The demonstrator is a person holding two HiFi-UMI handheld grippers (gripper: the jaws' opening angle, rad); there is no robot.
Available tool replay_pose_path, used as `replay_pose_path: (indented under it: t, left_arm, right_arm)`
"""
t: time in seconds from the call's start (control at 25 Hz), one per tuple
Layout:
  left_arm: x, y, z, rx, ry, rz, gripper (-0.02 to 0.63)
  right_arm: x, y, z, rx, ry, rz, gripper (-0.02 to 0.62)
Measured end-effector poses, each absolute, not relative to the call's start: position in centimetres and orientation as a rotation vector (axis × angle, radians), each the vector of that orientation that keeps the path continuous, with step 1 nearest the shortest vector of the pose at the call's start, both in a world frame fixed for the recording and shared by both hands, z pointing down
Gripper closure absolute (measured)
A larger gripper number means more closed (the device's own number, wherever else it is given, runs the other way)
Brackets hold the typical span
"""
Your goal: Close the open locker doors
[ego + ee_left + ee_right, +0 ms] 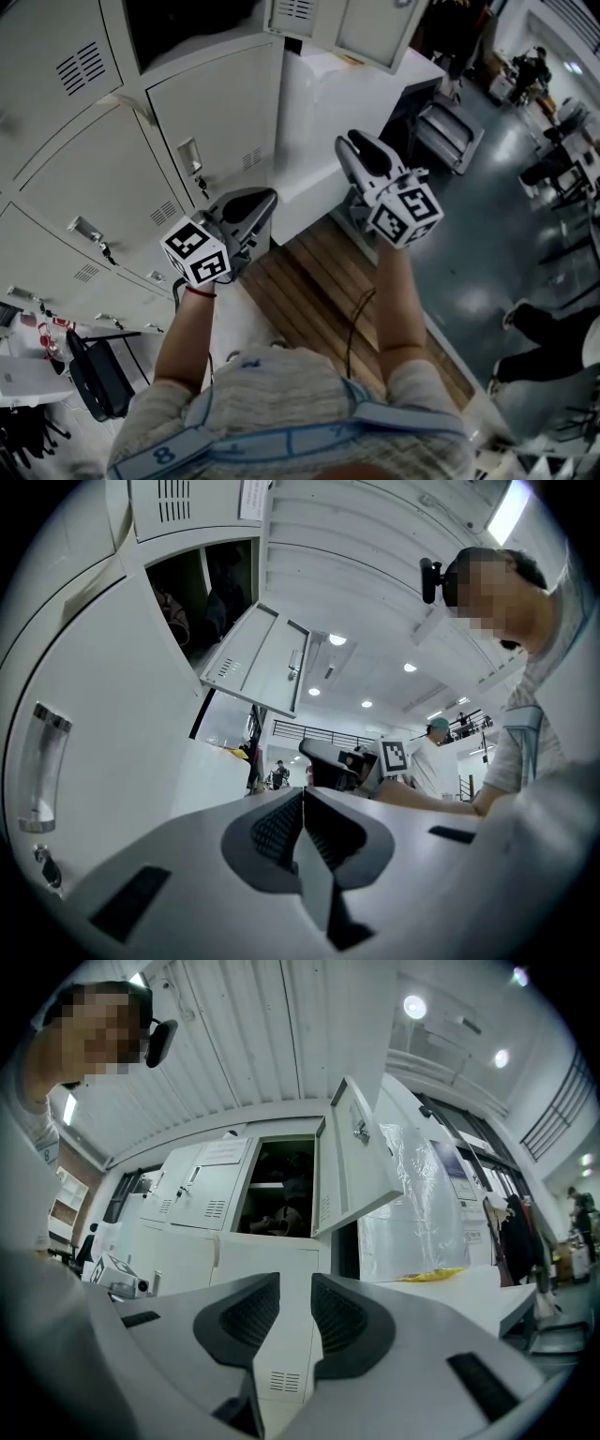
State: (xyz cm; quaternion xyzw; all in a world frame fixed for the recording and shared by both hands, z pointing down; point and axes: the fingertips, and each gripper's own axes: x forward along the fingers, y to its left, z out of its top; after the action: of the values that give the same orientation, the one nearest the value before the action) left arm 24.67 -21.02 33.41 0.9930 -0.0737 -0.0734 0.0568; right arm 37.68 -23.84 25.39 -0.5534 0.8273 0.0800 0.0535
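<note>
Holding the left gripper (302, 799) beside the closed lockers (216, 112), jaws pressing together on nothing. Holding the right gripper (295, 1283) with jaws slightly parted, empty. Farther up, standing ajar: the open locker door (356, 1162), exposing its dark compartment (281, 1185).

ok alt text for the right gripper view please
The right gripper, jaws slightly apart and empty, points at a white locker bank where one door hangs open on a dark compartment. The neighbouring doors are shut.
</note>
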Motion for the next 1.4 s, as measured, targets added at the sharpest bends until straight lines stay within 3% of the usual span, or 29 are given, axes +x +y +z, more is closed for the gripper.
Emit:
replay_pose_path:
  t: [1.4]
  left_arm:
    - [29.1,-23.3,29.1,3.078,-0.124,-0.203,0.601]
  right_arm:
    - [47.1,-27.2,15.2,-1.829,2.353,0.292,0.489]
